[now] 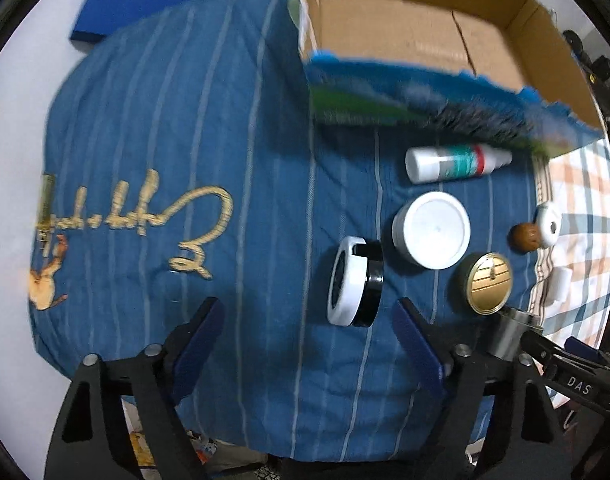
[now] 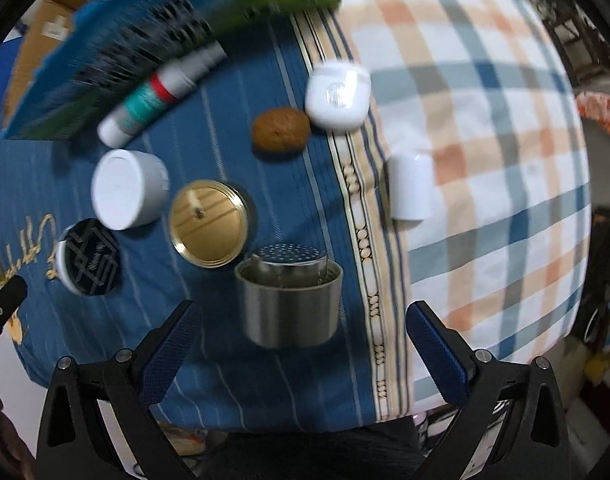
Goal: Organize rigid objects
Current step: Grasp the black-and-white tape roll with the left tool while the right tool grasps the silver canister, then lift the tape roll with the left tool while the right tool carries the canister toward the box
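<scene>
- Both tongs stand wide apart and hold nothing: the left gripper hovers just short of the black-and-white jar, which lies on its side, and the right gripper brackets the steel canister without touching it.
- The task looks barely begun — the cardboard box at the far edge shows a bare floor as far as its visible part goes, while every small item sits loose on the blue striped cloth.
- Left to sort: the spray bottle lying flat, the white-lidded jar, the gold-lidded tin, the brown nut-like ball, the white earbud-style case and a small white cap (the last two rest out on the checked cloth).
- A blue-and-green carton with a torn edge leans by the box; motion blur makes its print unreadable.
- Part of the box is cut off by the frame, so anything there stays unknown.
</scene>
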